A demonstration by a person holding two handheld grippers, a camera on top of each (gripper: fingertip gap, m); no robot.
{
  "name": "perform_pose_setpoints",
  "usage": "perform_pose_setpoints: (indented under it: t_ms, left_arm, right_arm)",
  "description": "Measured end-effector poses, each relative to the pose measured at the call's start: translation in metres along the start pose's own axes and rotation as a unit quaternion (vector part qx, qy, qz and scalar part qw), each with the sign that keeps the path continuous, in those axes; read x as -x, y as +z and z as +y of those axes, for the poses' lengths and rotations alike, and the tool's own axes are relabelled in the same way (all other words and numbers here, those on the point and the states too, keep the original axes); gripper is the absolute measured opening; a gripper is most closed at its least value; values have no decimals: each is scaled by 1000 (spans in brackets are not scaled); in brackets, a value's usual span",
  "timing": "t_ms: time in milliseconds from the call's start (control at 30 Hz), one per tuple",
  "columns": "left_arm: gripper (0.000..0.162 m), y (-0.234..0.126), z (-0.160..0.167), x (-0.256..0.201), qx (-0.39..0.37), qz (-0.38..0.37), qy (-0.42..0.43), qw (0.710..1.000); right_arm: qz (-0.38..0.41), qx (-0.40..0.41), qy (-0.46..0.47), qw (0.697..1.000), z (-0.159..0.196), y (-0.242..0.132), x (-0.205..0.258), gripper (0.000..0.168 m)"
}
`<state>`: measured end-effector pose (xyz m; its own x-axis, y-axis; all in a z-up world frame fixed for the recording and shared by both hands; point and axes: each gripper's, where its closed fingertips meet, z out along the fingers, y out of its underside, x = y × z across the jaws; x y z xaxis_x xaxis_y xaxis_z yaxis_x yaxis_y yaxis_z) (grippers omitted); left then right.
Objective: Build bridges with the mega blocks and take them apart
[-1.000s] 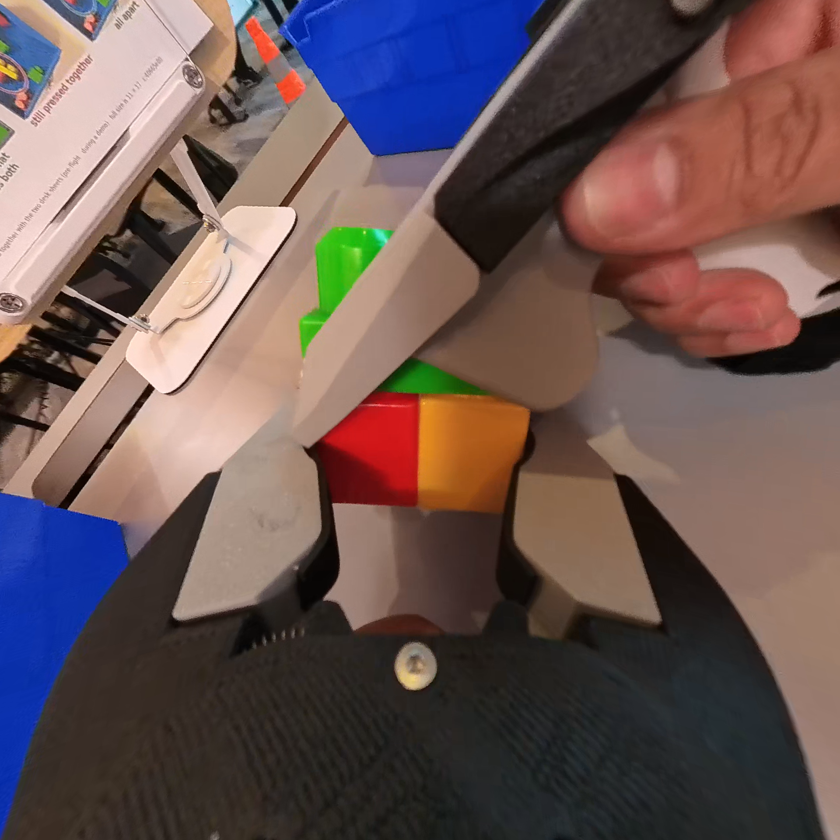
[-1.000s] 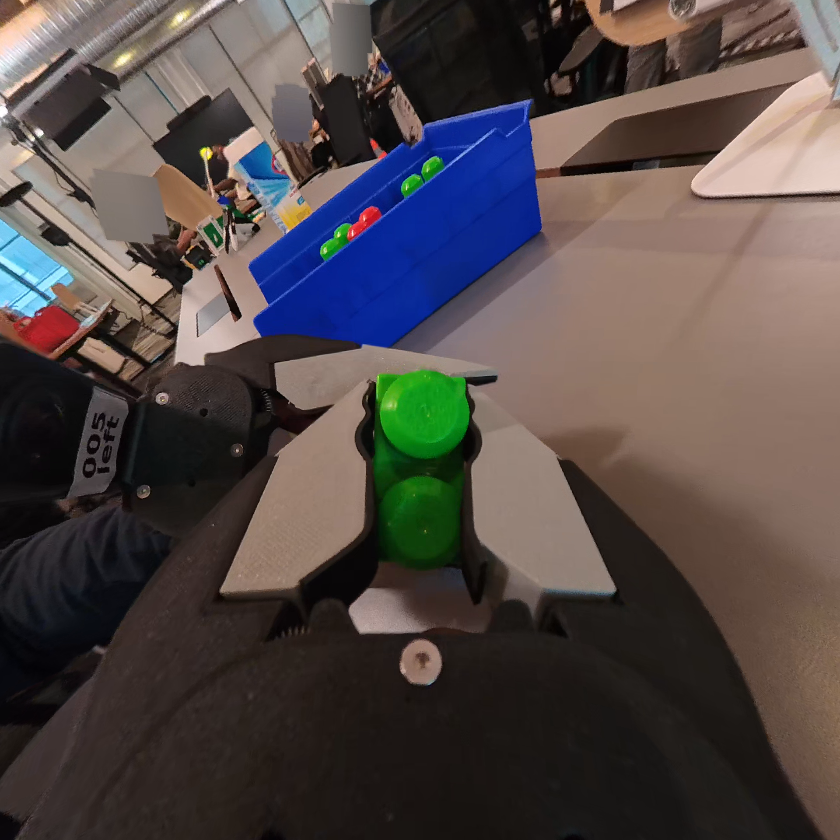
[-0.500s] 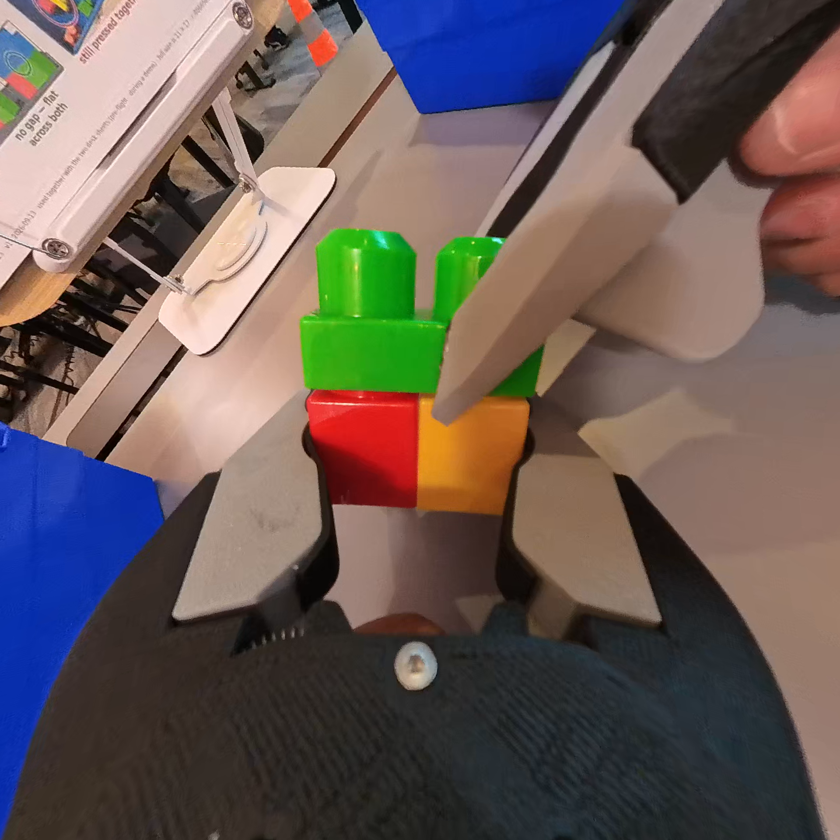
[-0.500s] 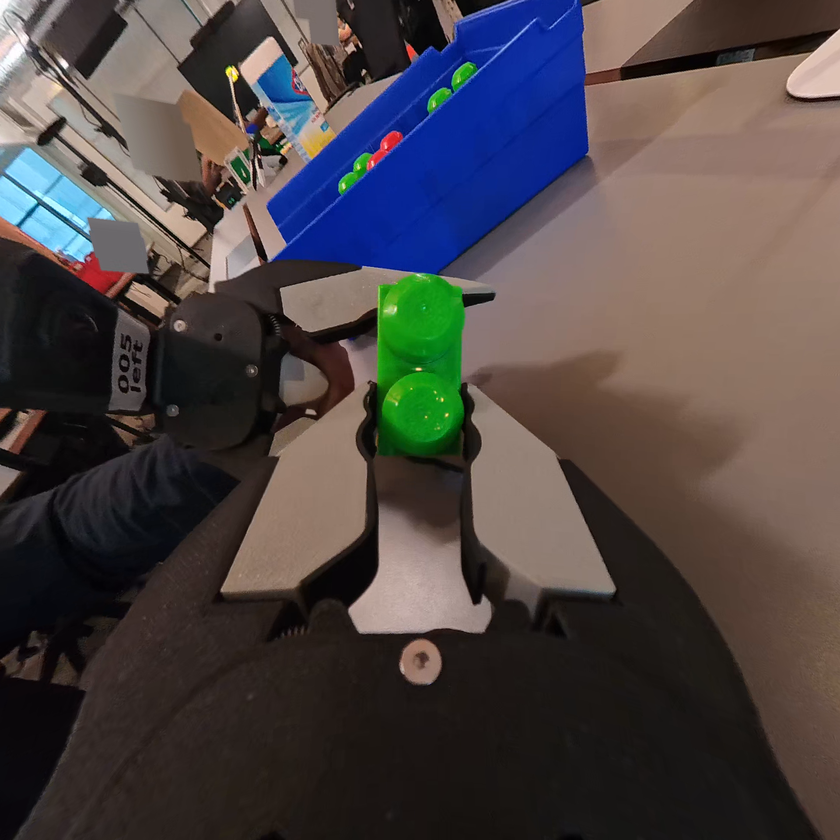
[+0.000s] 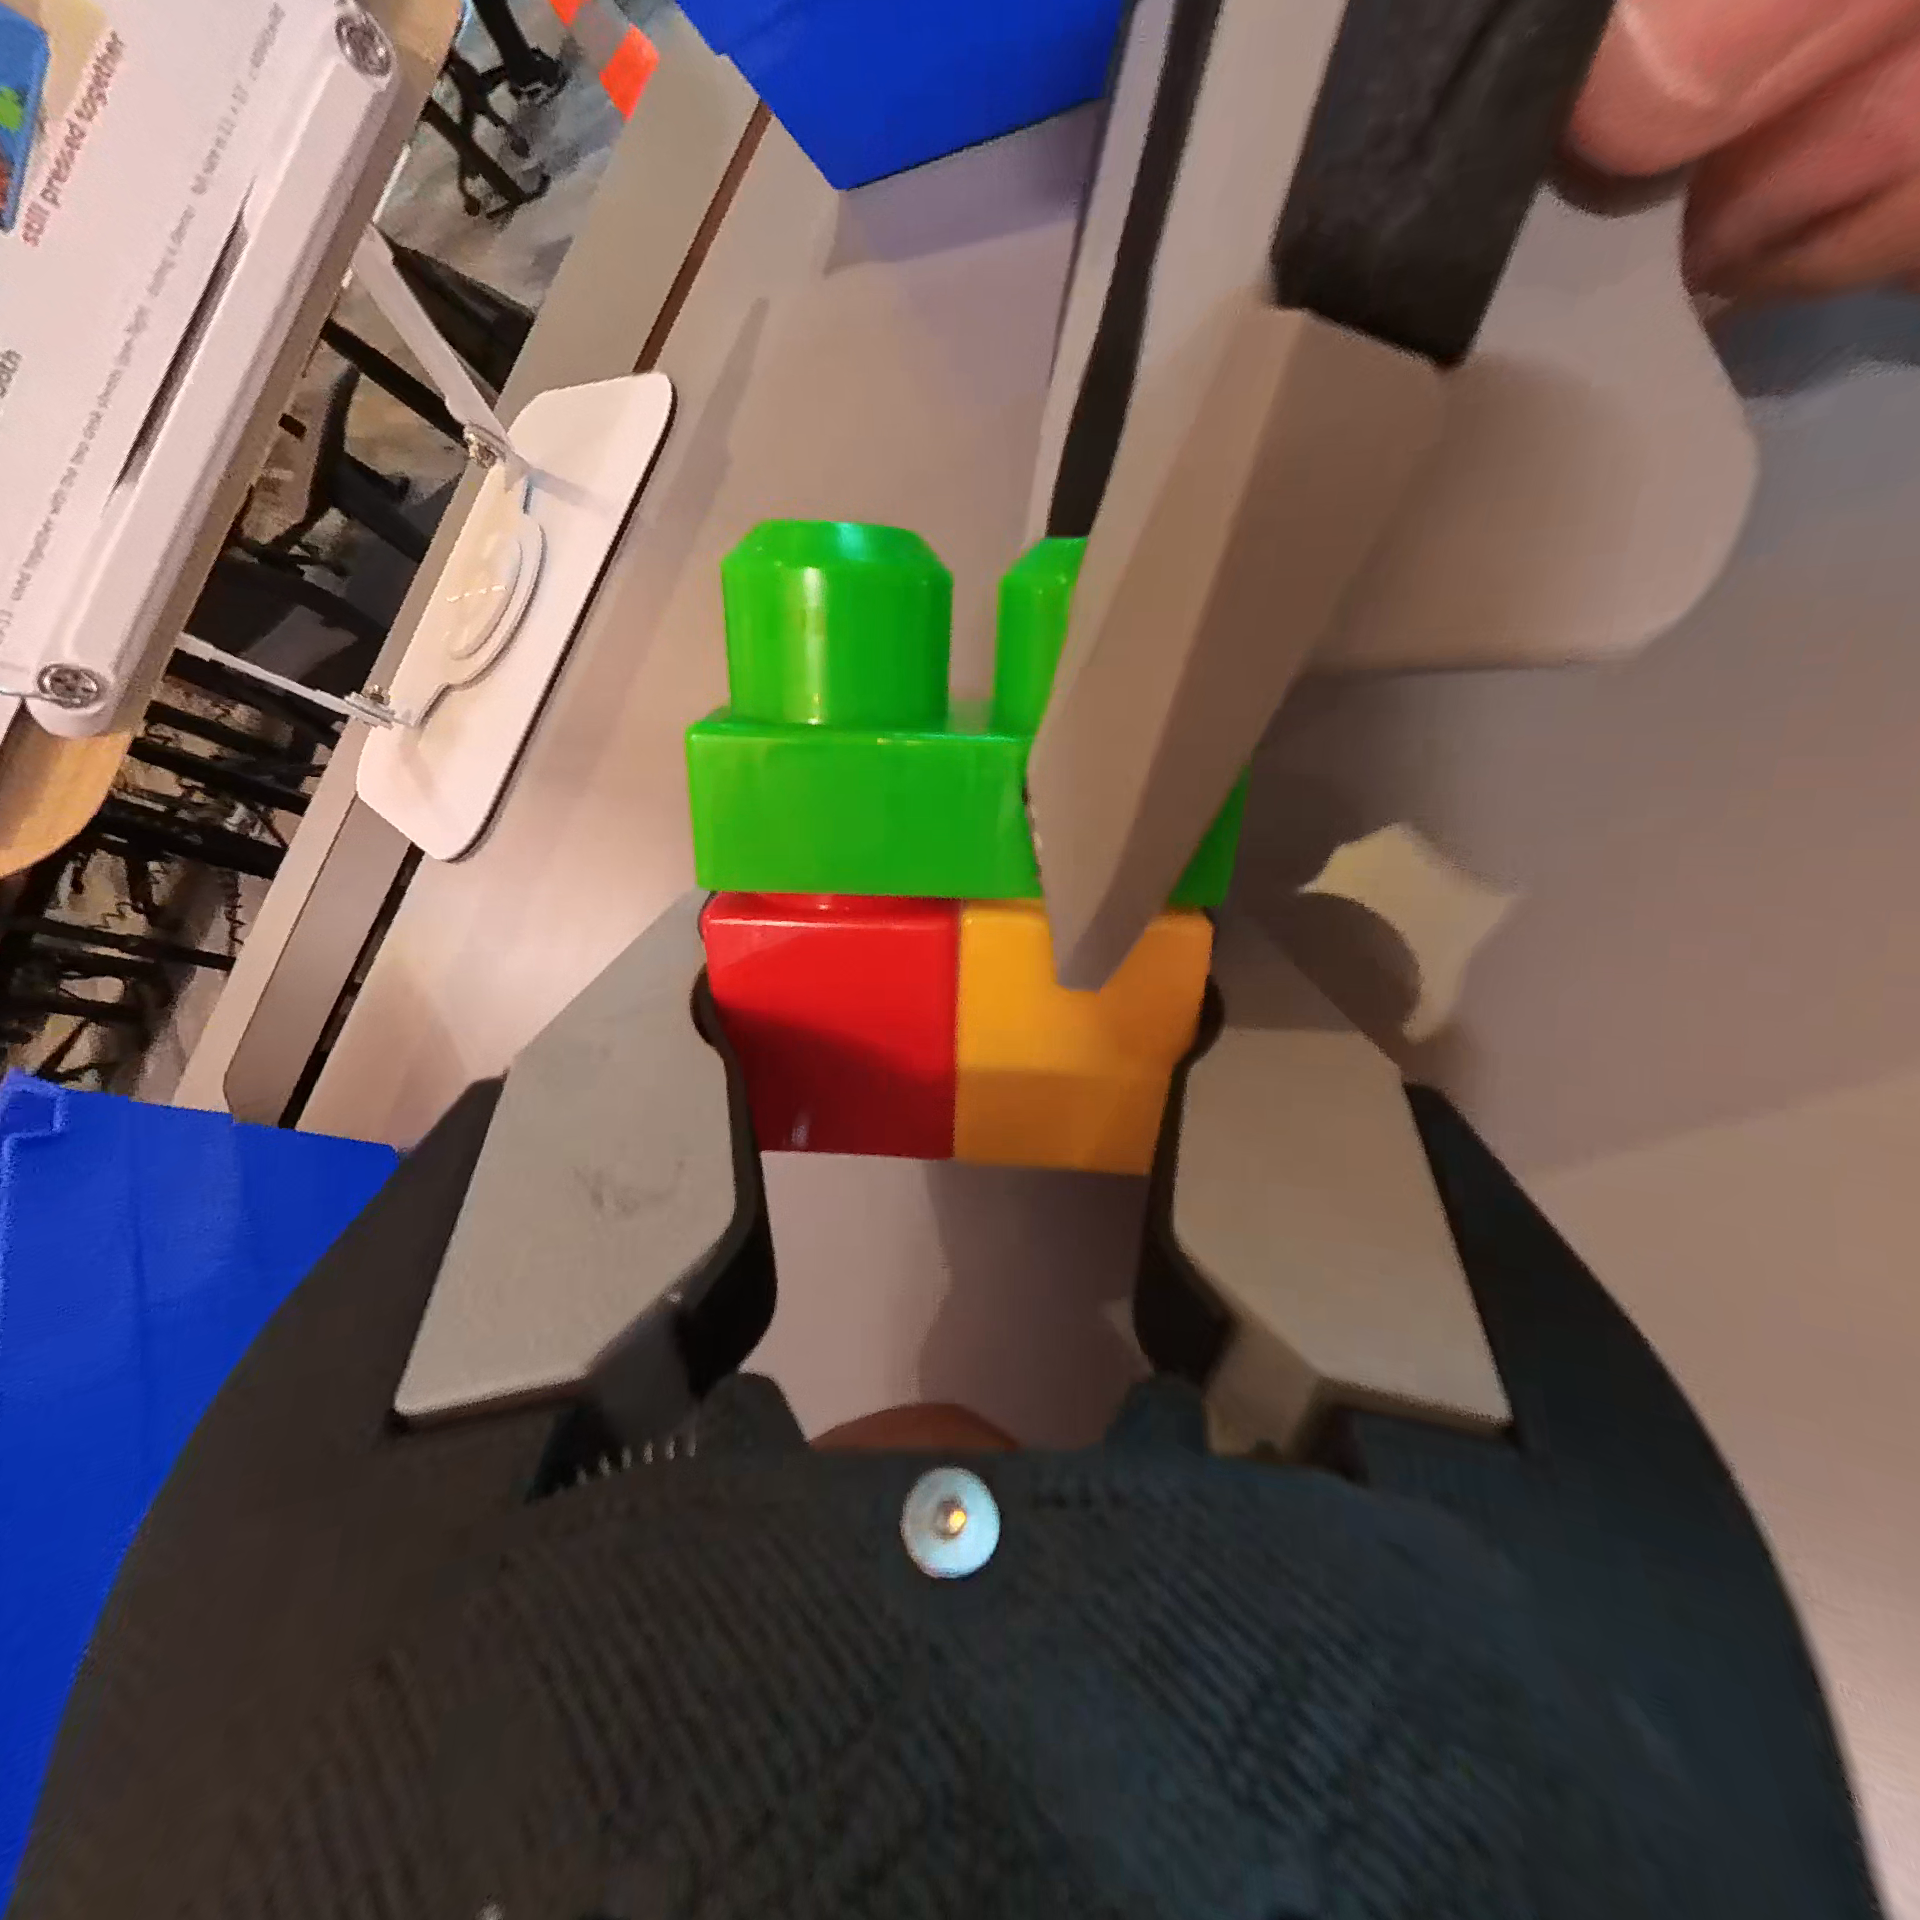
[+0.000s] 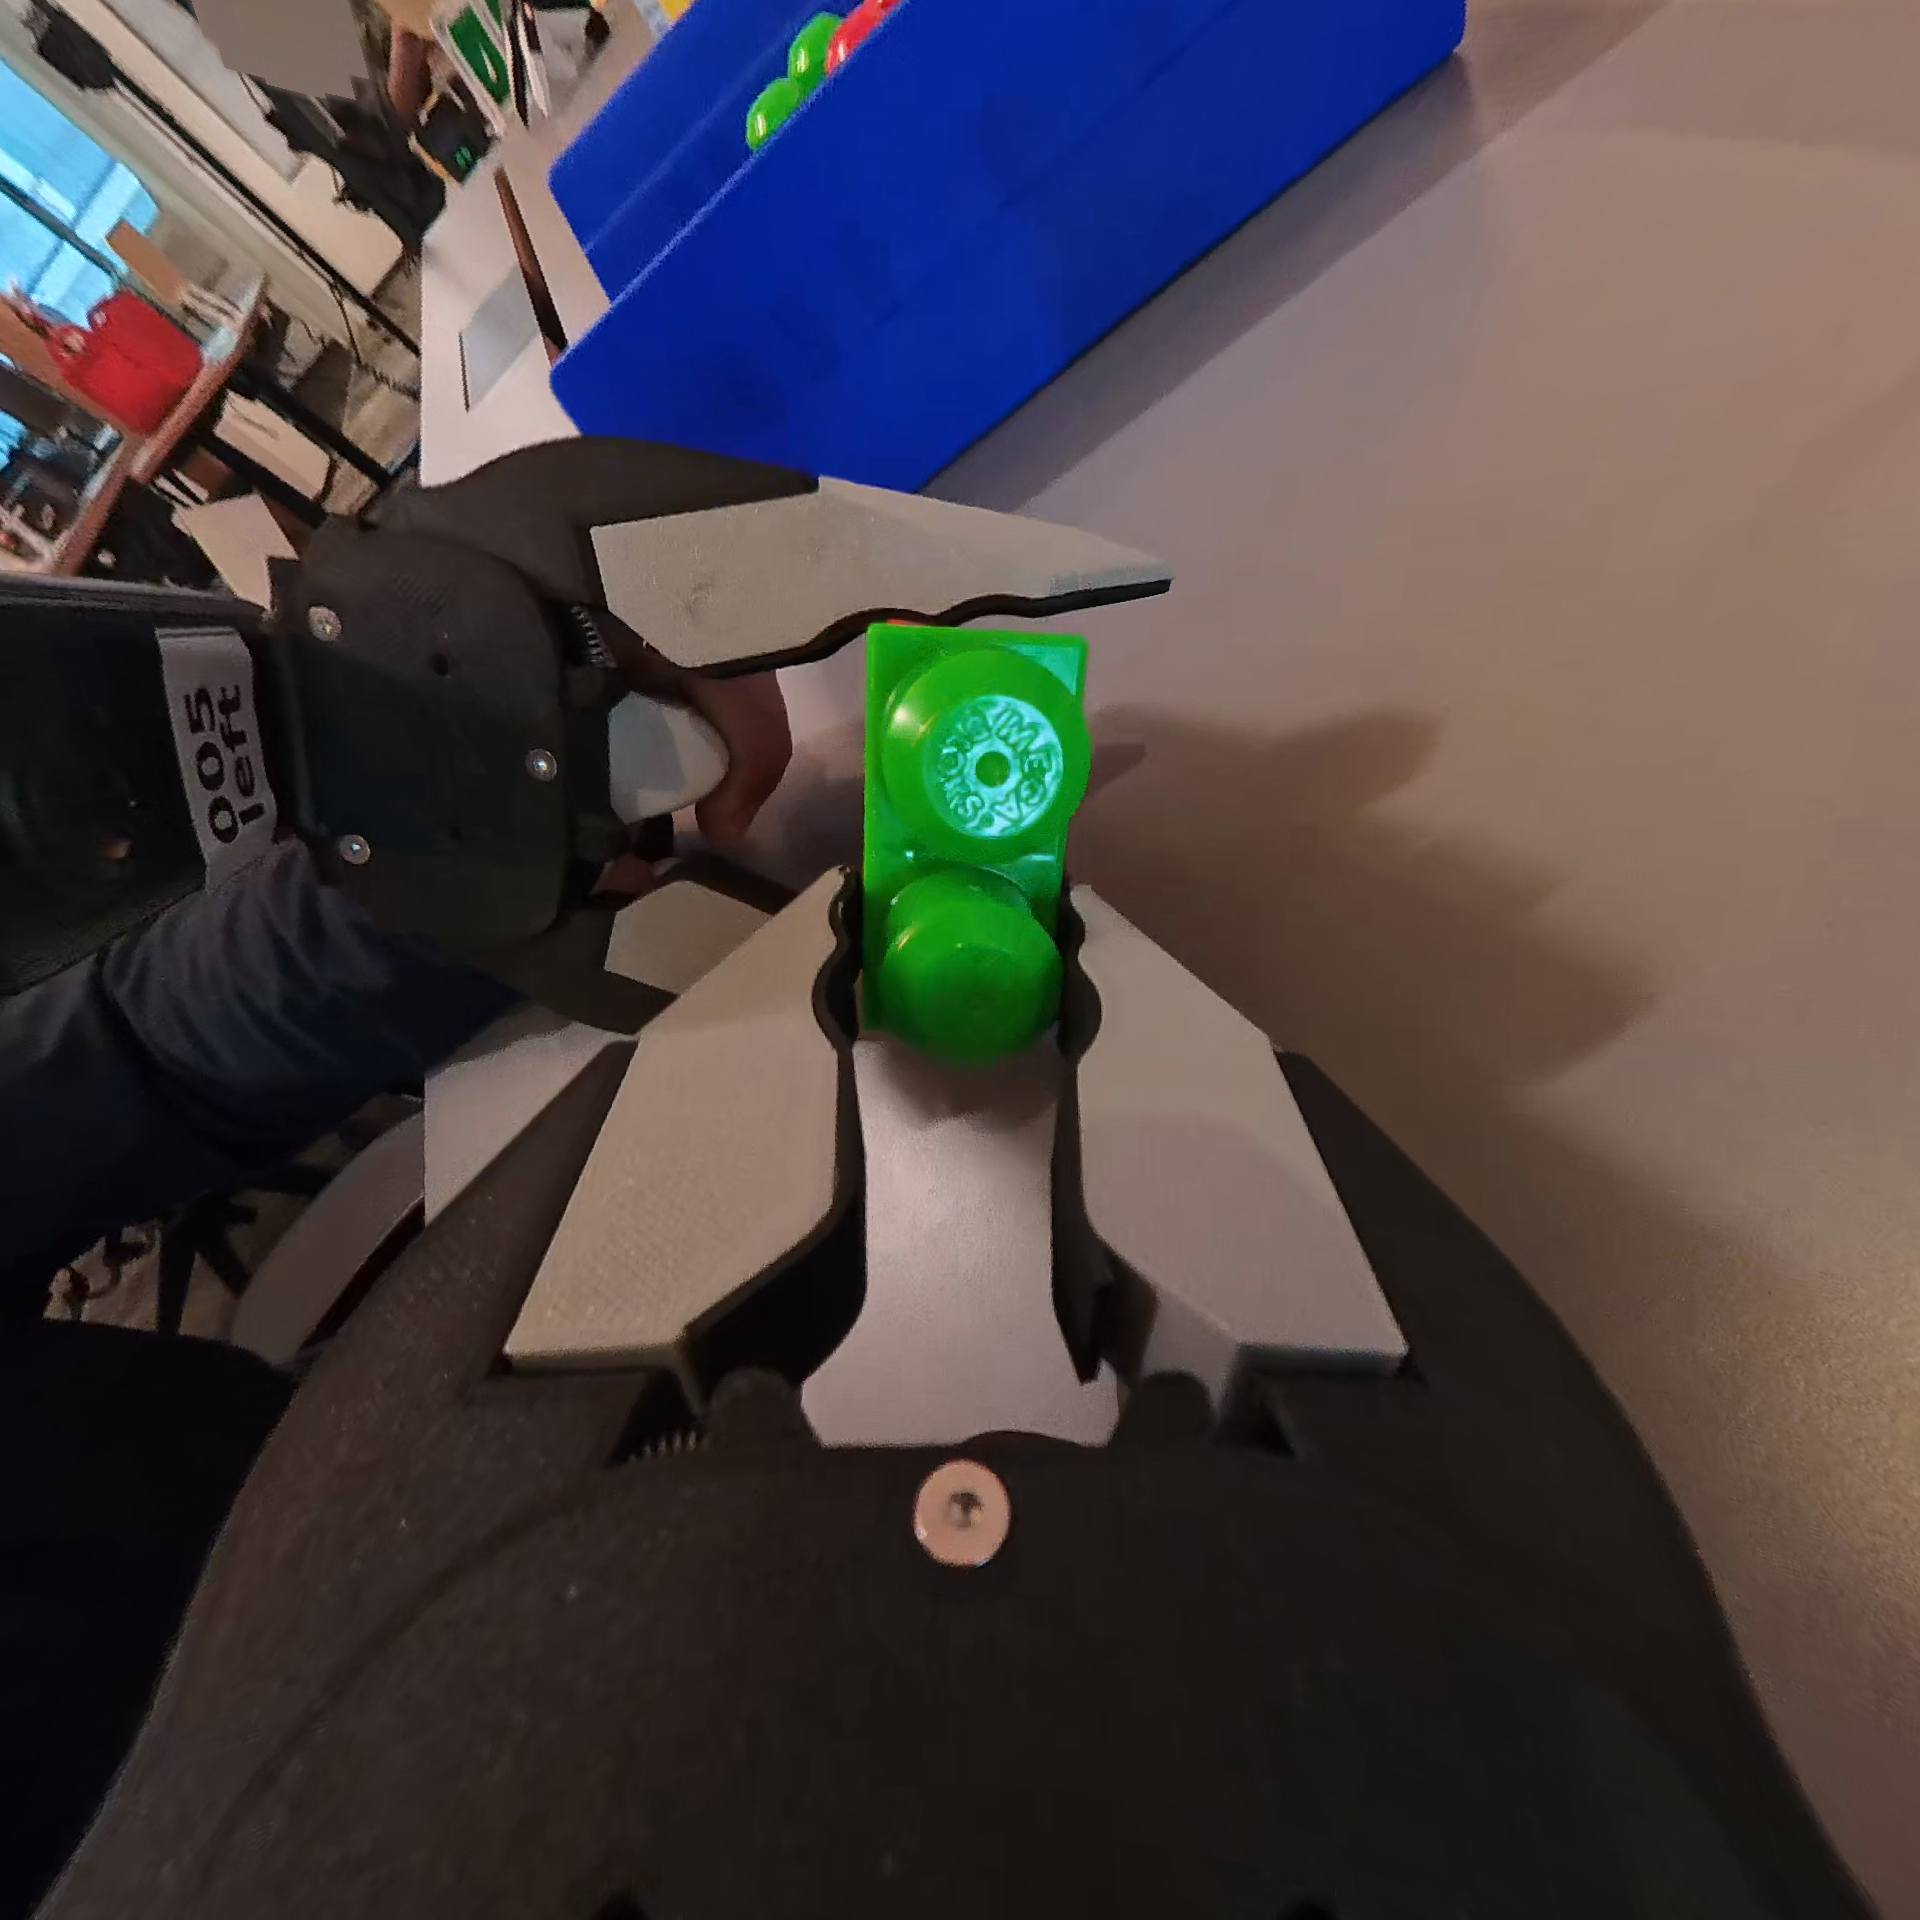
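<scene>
Left tool point(image 5: 956, 1049): closed on the red block point(image 5: 831, 1023) and orange block point(image 5: 1070, 1049), side by side between its fingers.
Right tool point(image 6: 961, 966): clamped on the near end of the green block point(image 6: 971, 790).
Green block: spans both lower blocks, studs up; a thin gap at the red side.
Blue bin point(image 6: 997, 260): at 12 o'clock on the table point(image 6: 1558, 727).

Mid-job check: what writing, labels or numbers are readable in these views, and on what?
White instruction card, upper left of the left wrist view: printed lines, not quoted here.
Grey label on the left gripper: short printed tag, not quoted.
Green block, far stud top: raised brand lettering, not quoted.
Background signs: too blurred to read.
</scene>
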<state>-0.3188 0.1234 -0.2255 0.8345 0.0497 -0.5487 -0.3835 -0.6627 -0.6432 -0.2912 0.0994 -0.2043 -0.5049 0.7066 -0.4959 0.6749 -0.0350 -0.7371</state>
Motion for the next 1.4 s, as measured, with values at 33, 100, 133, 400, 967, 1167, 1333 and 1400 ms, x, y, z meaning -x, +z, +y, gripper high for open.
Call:
perform_pose_setpoints:
  t_ms: [33,100,133,400,967,1167,1333,1400]
  left_arm:
    - [86,-1,-1,-1,-1,0,8,1000]
    - [86,-3,-3,-2,-7,3,25,1000]
    - [86,-4,-4,-3,-10,3,33,999]
    - [86,-8,-6,-9,-23,5,89,996]
    - [85,-5,-9,-14,-33,36,25,998]
    - [86,-3,-10,-18,-33,58,-12,998]
    - [86,-4,-16,-18,-51,82,-73,993]
    - [86,-2,-15,-18,-48,82,-82,992]
  right_arm:
    - [-2,6,-3,1000,1,-1,1,33]
    - [-10,18,-8,1000,4,-3,4,34]
    - [-14,23,-9,1000,5,-4,5,33]
    - [-34,58,-24,997,16,-10,10,33]
    - [-41,-61,15,997,-18,-3,8,34]
    - [-14,-81,18,996,-23,0,2,34]
    - [24,-104,3,994,-30,-2,0,34]
    - [28,-110,11,994,-31,-2,-2,34]
